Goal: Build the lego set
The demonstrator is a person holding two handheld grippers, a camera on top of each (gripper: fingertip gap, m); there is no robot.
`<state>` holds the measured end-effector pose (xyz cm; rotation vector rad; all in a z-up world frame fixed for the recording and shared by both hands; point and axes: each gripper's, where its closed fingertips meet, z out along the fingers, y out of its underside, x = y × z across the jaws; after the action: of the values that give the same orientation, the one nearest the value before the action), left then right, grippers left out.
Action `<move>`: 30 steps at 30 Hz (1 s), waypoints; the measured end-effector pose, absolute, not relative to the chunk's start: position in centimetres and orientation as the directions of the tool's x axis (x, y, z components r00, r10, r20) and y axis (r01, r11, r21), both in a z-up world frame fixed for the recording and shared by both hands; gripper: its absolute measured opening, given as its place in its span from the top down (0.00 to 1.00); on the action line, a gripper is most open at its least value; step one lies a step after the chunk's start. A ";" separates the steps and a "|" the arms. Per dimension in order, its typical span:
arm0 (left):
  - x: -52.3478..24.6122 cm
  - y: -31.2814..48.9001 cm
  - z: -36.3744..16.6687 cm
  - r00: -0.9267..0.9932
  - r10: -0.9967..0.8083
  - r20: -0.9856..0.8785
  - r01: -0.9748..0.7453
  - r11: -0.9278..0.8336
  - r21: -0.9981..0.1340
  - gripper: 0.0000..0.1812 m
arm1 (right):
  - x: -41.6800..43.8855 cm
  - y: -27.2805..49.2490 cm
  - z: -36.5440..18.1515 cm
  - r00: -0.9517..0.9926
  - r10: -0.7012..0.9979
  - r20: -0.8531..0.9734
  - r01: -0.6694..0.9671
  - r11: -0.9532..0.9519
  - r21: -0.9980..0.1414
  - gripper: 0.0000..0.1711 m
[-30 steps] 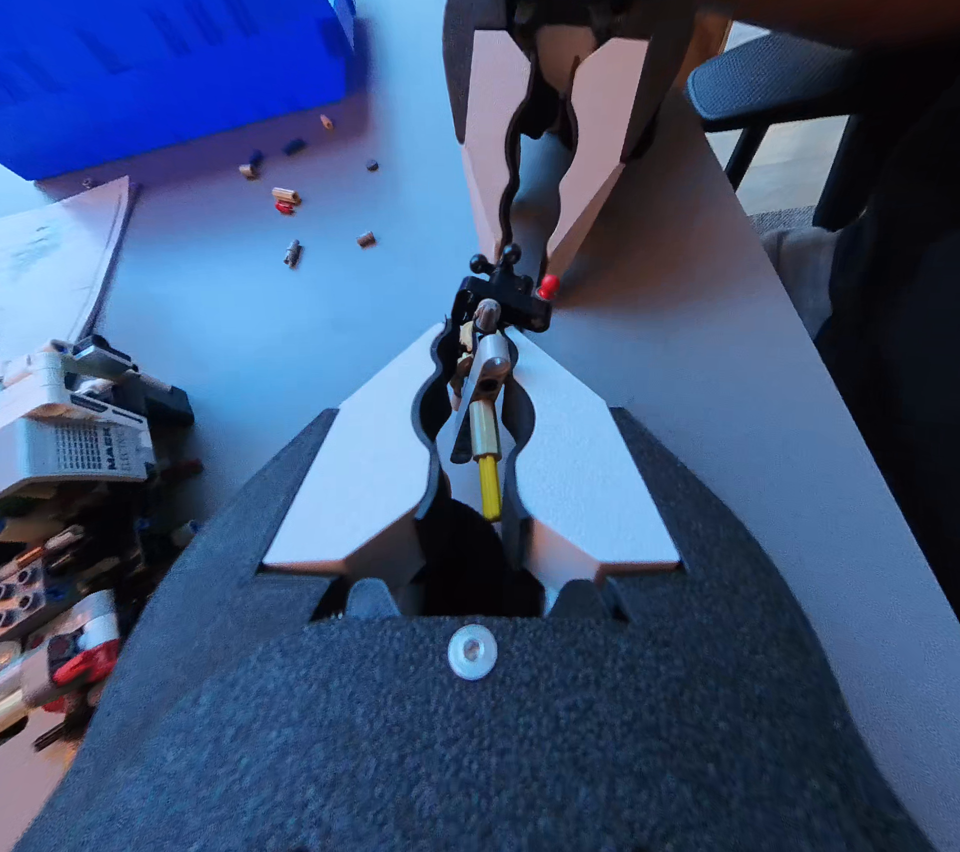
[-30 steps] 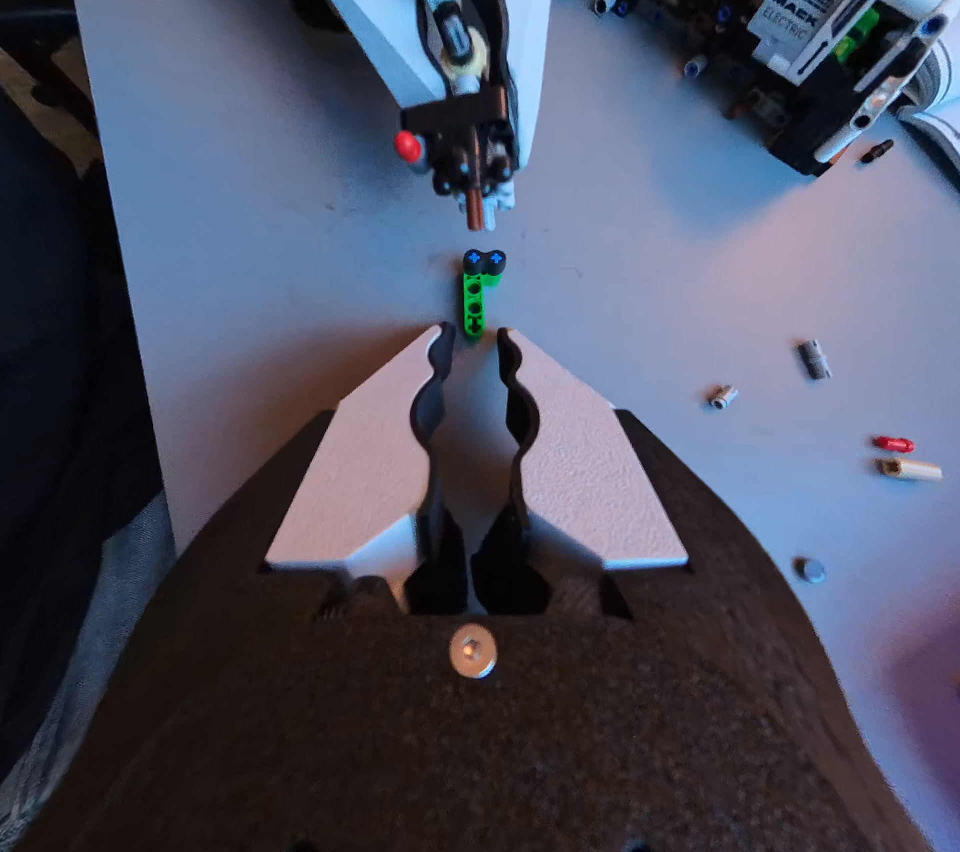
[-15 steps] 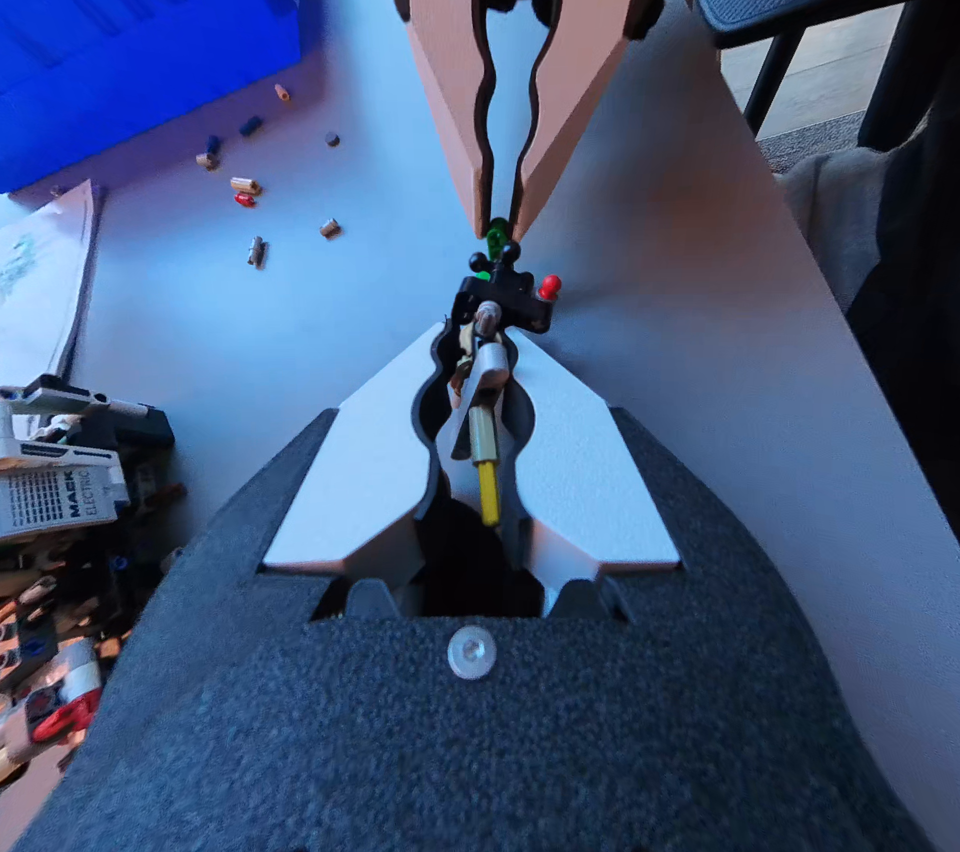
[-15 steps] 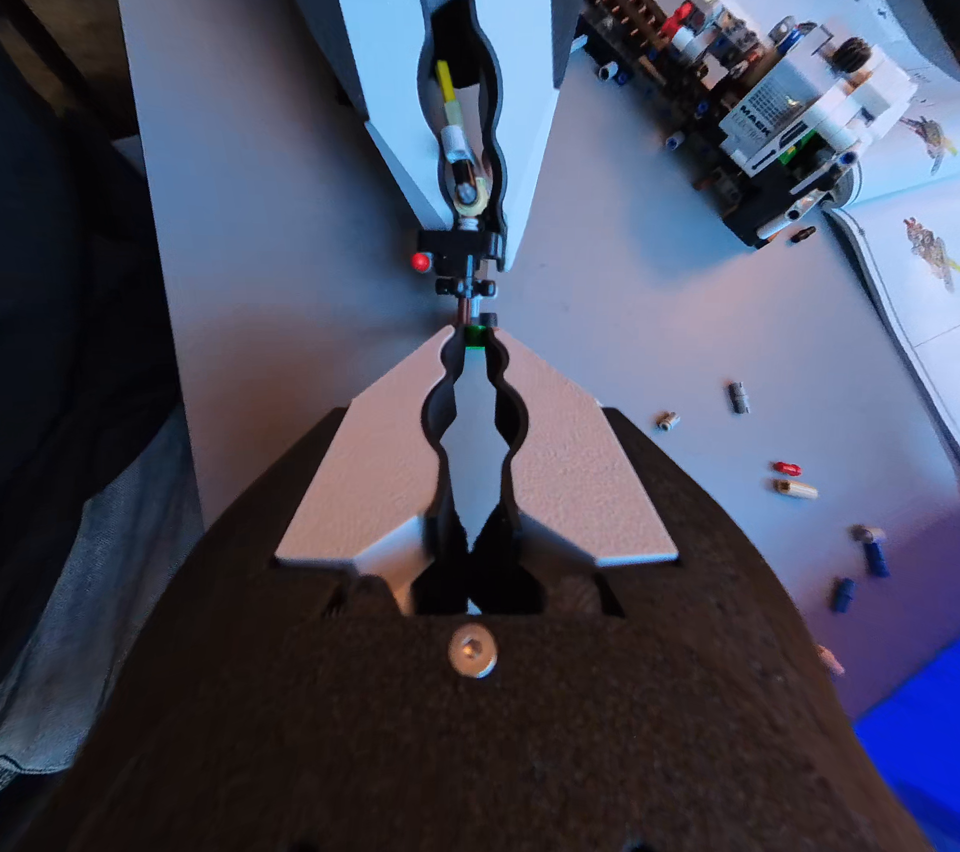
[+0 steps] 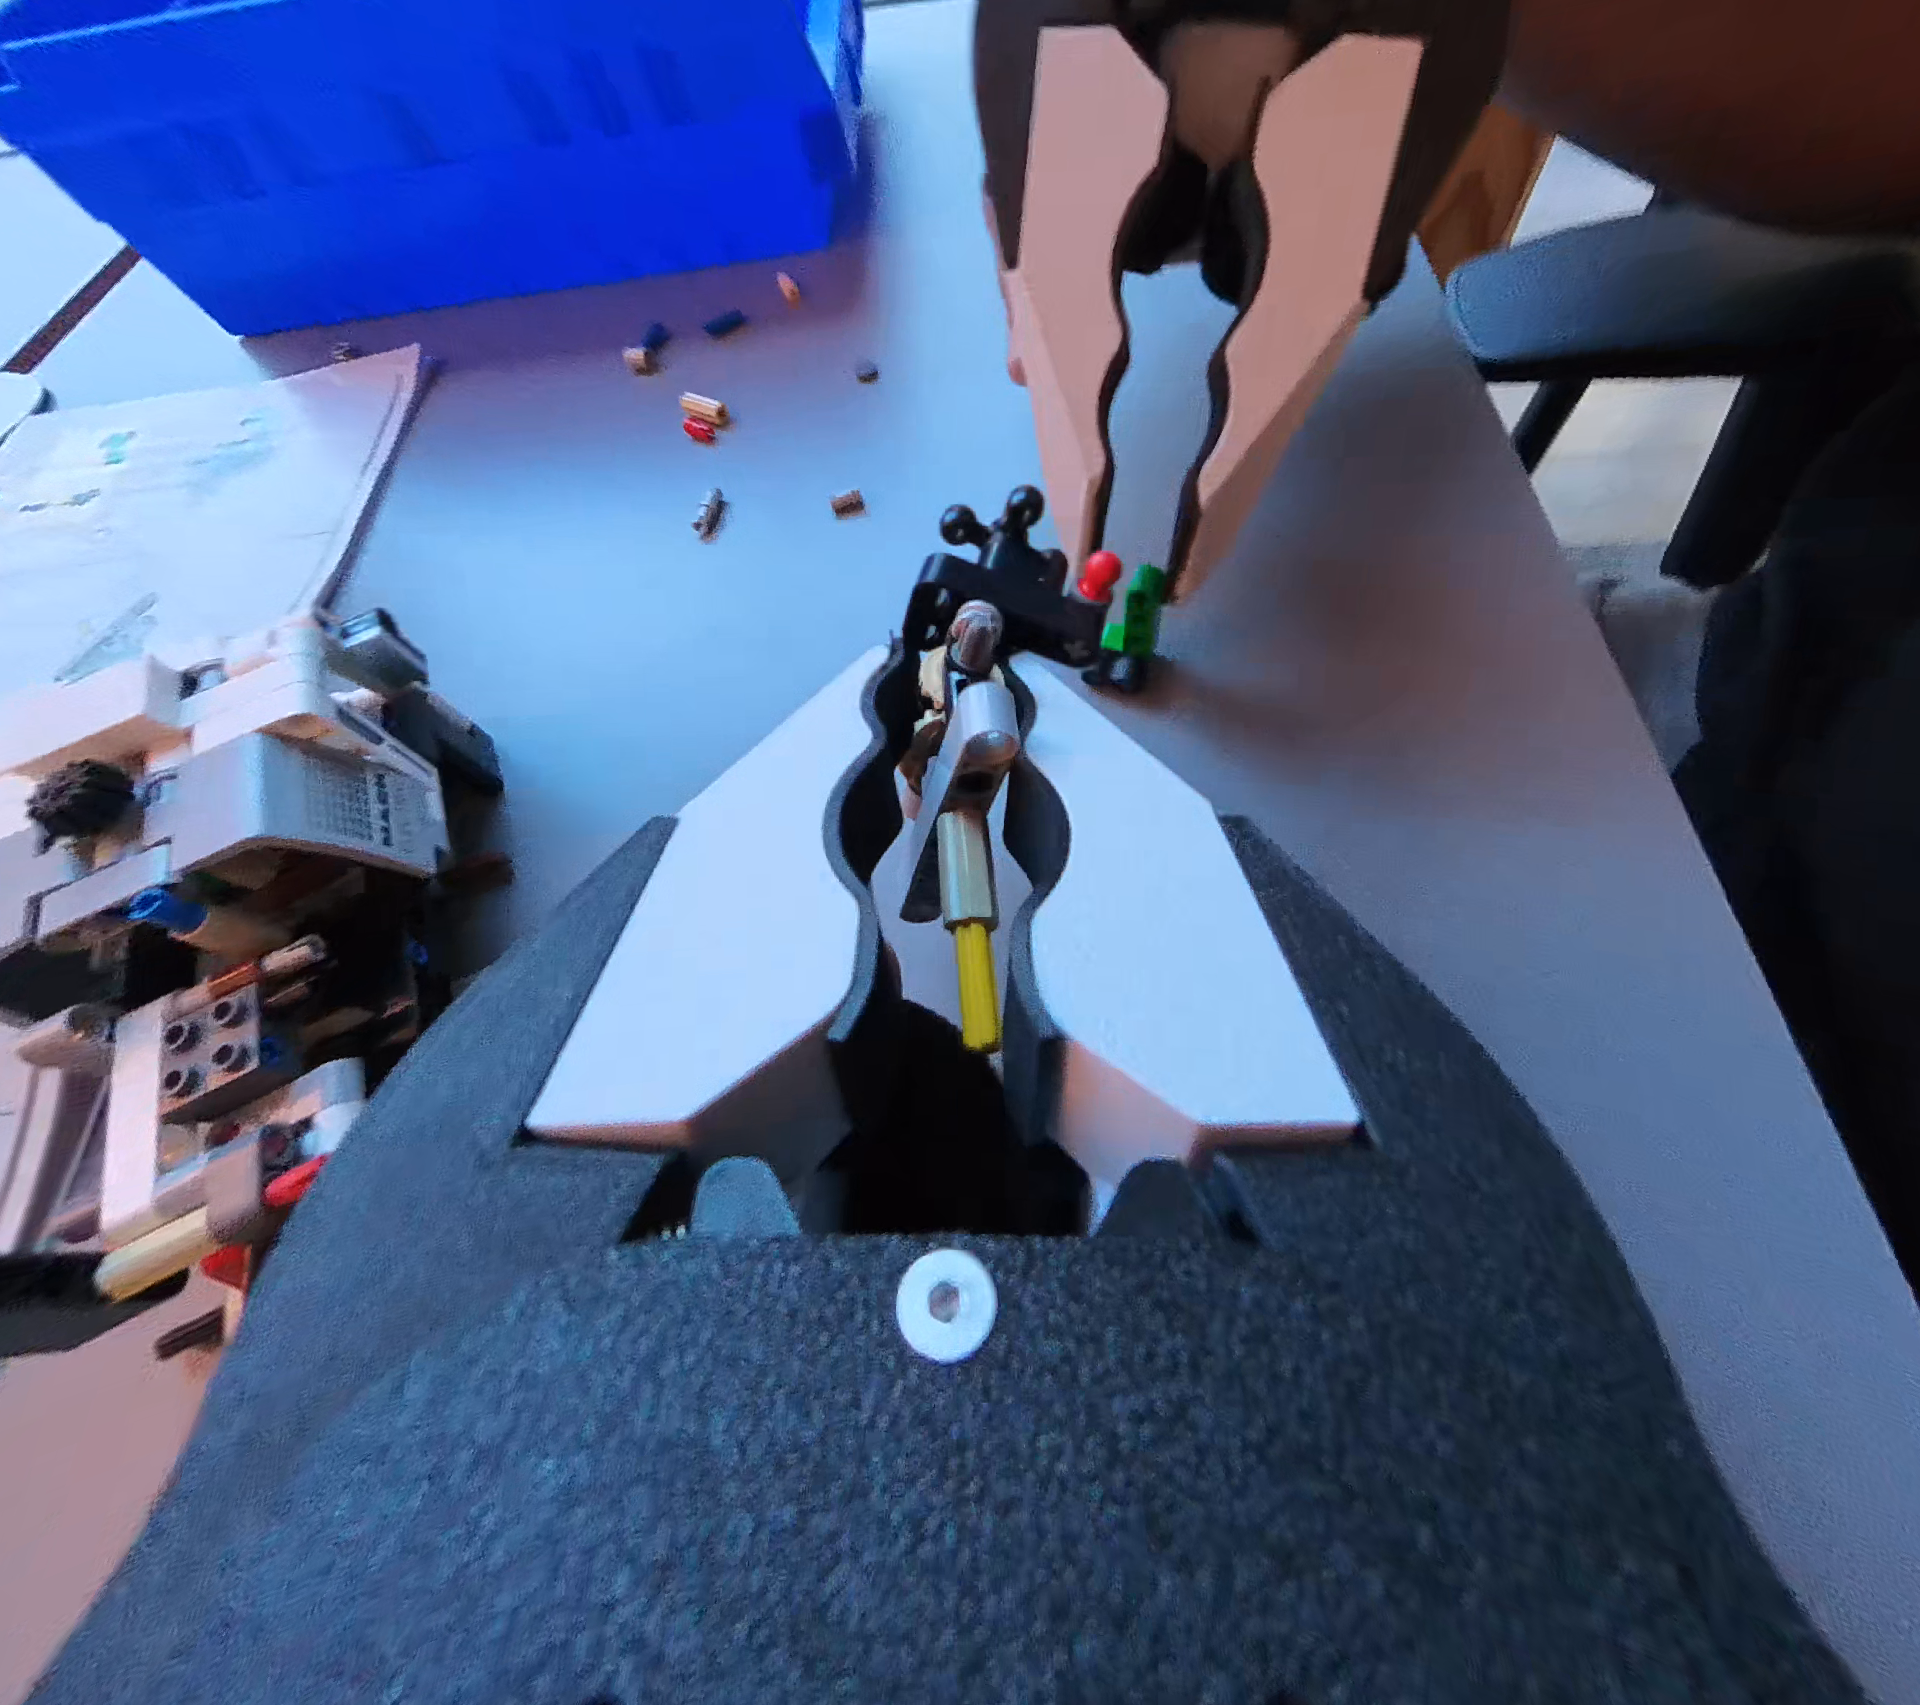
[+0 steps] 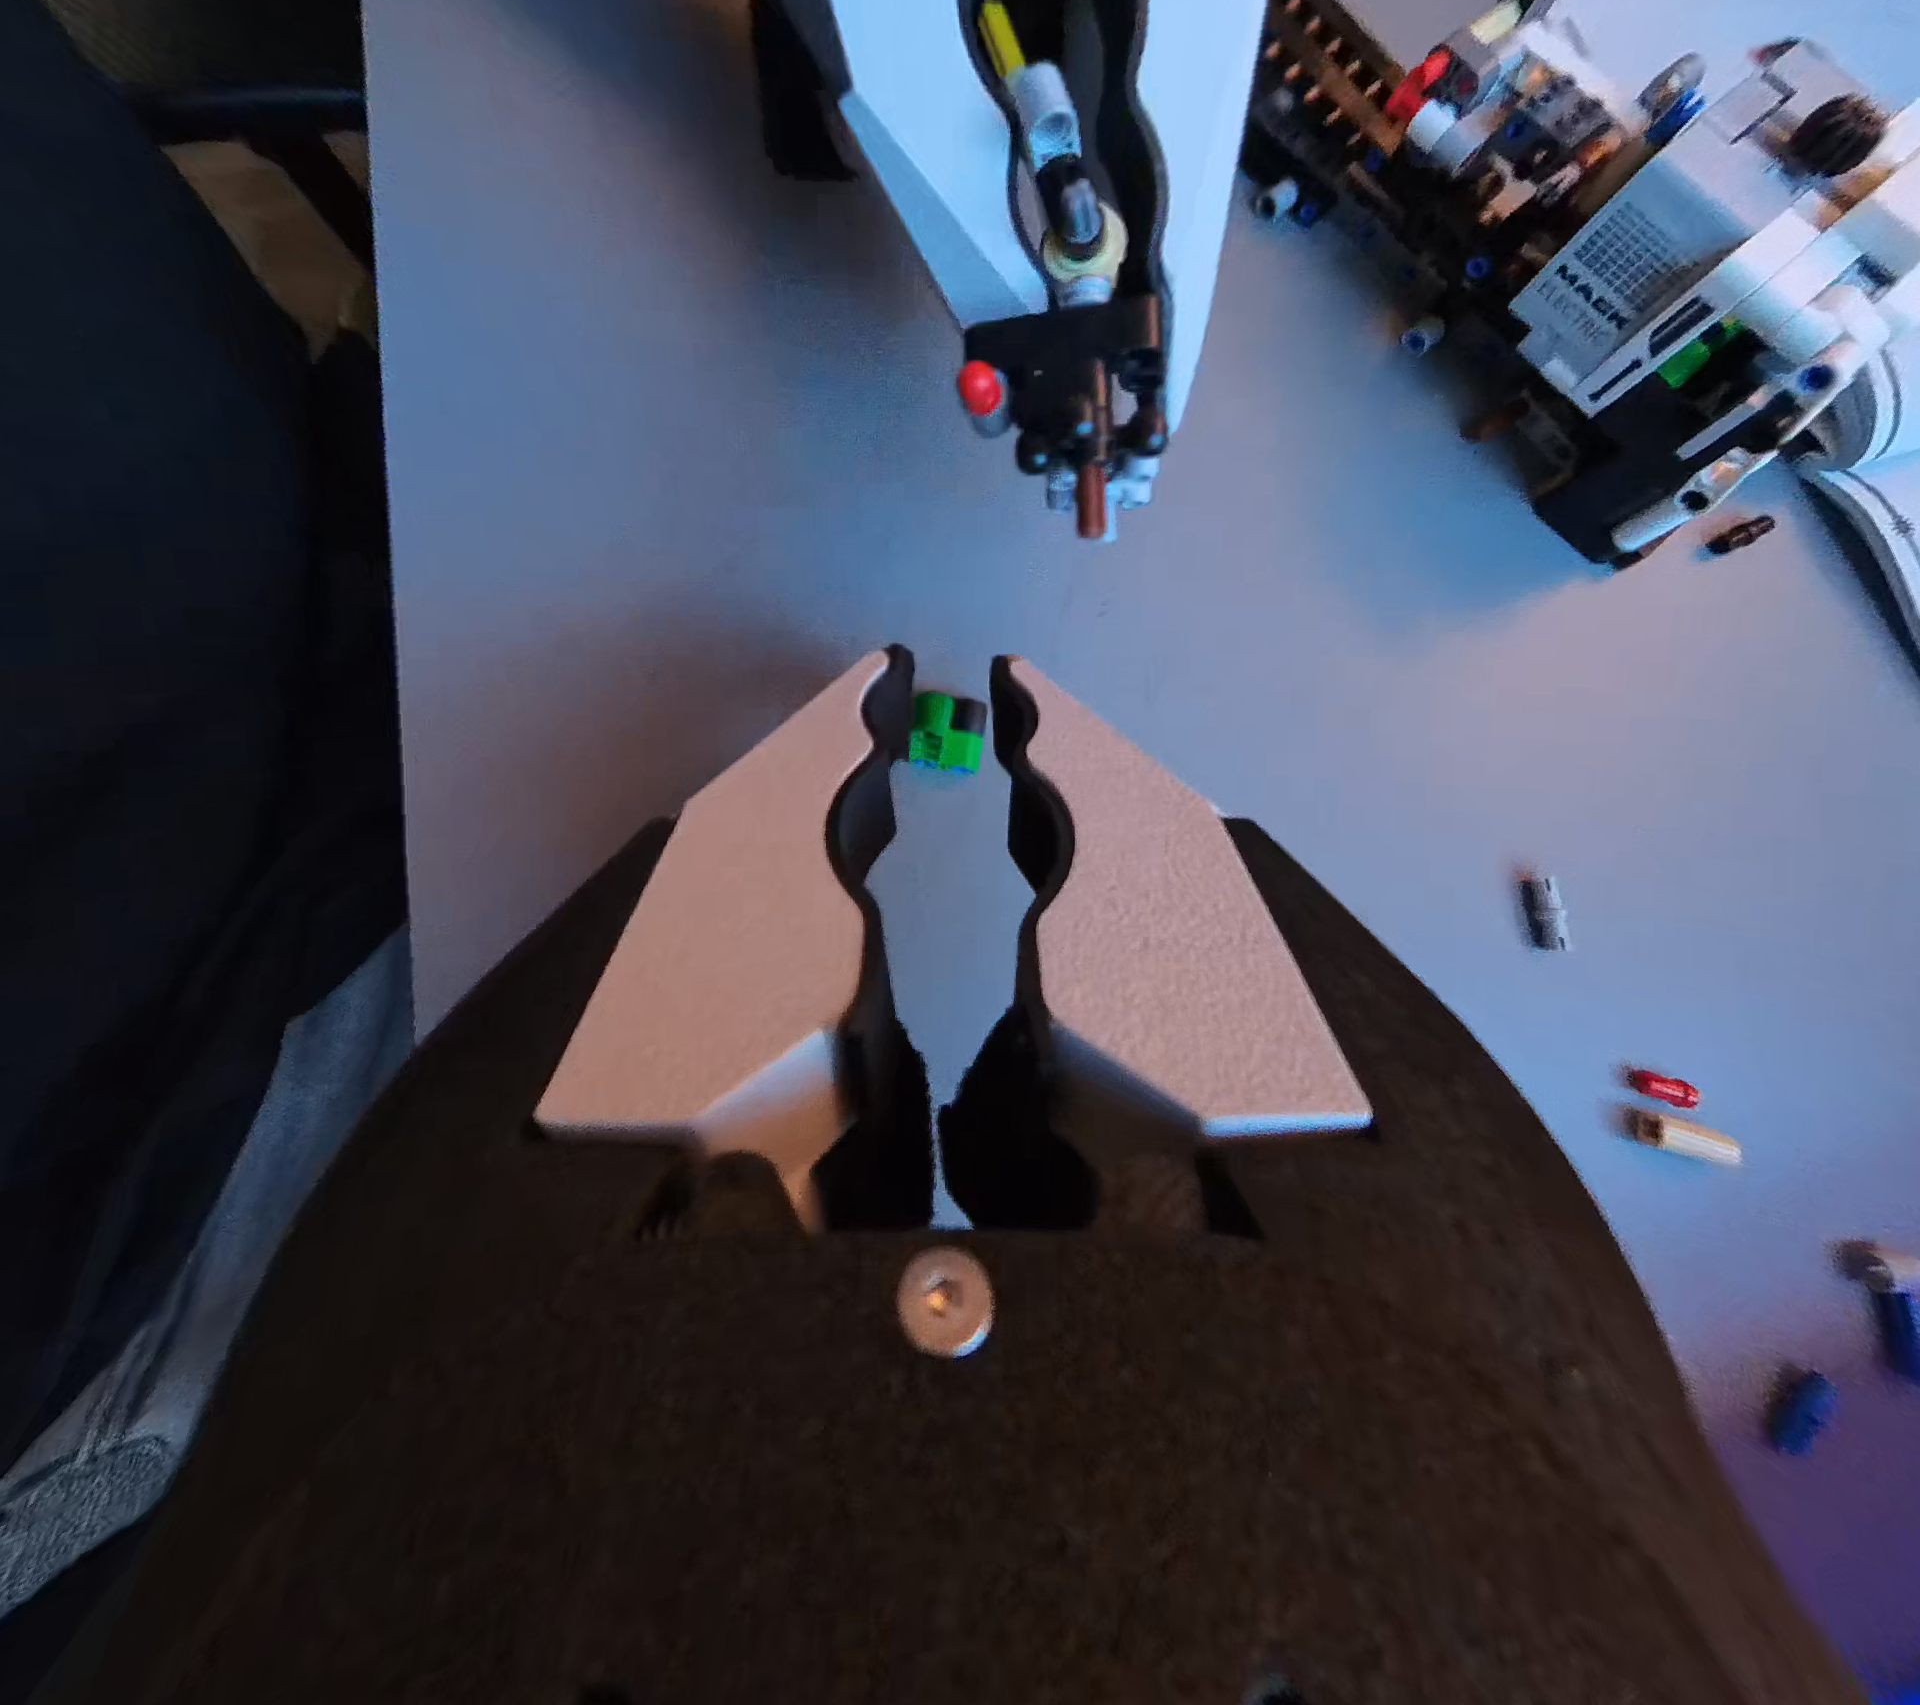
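Our left gripper (image 5: 951, 668) has its fingers (image 5: 758, 907) closed on a small axle assembly (image 5: 971, 782): a yellow axle, a tan sleeve, a grey connector and a black piece with ball ends and a red pin (image 5: 1097, 573) at the front. Our right gripper (image 6: 943, 668) is parted a little and grips nothing; the green L-shaped beam (image 6: 940, 728) with black pins lies on the surface (image 6: 644, 512) between its fingertips (whether it touches the nearer finger, we cannot tell). Half a second ago the beam was pinched at those tips, right against the assembly's protruding axle; now it is released and the two grippers are apart. In the left wrist view the beam (image 5: 1135, 616) sits just beside the red pin. Further out, a partly built white truck model (image 6: 1621, 273) carries a printed plate. An open instruction booklet (image 5: 197, 471), loose pins (image 5: 703, 408) and a blue bin (image 5: 436, 97) are also there.
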<state>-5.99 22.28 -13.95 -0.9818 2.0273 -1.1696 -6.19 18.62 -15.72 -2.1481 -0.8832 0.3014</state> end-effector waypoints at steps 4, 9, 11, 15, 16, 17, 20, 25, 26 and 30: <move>-5.7 23.1 -13.3 -0.526 -0.846 -0.089 -0.295 0.279 -0.914 0.94 | -5.7 17.9 -15.6 0.741 0.666 0.088 0.476 -0.427 -0.769 0.91; -5.5 23.1 -13.3 -0.524 -0.850 -0.061 -0.289 0.245 -0.926 0.94 | -5.4 17.6 -17.4 0.764 0.642 0.066 0.444 -0.449 -0.776 0.88; -5.6 23.0 -13.1 -0.525 -0.848 -0.070 -0.275 0.247 -0.929 0.94 | -5.6 18.0 -17.3 0.770 0.633 0.078 0.432 -0.428 -0.793 0.89; -5.6 22.9 -13.0 -0.524 -0.848 -0.076 -0.269 0.250 -0.930 0.94 | -5.9 18.3 -17.1 0.769 0.634 0.085 0.428 -0.412 -0.804 0.94; -5.6 22.8 -13.0 -0.527 -0.846 -0.078 -0.270 0.254 -0.929 0.94 | -5.9 18.3 -16.9 0.770 0.633 0.078 0.419 -0.411 -0.810 0.95; -5.7 22.8 -13.1 -0.530 -0.844 -0.076 -0.274 0.256 -0.927 0.94 | -5.9 18.2 -16.9 0.772 0.631 0.070 0.413 -0.416 -0.810 0.96; -5.8 22.4 -13.4 -0.542 -0.837 -0.078 -0.278 0.266 -0.923 0.94 | -5.6 18.3 -16.6 0.780 0.619 0.089 0.411 -0.400 -0.819 0.96; -6.0 21.6 -13.5 -0.545 -0.818 -0.183 -0.245 0.365 -0.898 0.94 | -5.5 18.5 -13.7 0.755 0.600 0.266 0.522 -0.305 -0.797 0.96; -6.1 21.3 -13.3 -0.544 -0.807 -0.230 -0.215 0.399 -0.891 0.94 | -5.6 18.7 -13.2 0.742 0.592 0.314 0.565 -0.299 -0.769 0.96; -6.2 20.8 -12.4 -0.517 -0.794 -0.320 -0.160 0.457 -0.875 0.94 | -5.7 19.1 -12.2 0.685 0.590 0.428 0.676 -0.297 -0.674 0.96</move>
<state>-6.19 20.77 -12.44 -0.7966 1.9521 -1.0655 -5.72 19.07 -12.24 -1.9936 -0.9766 -0.1211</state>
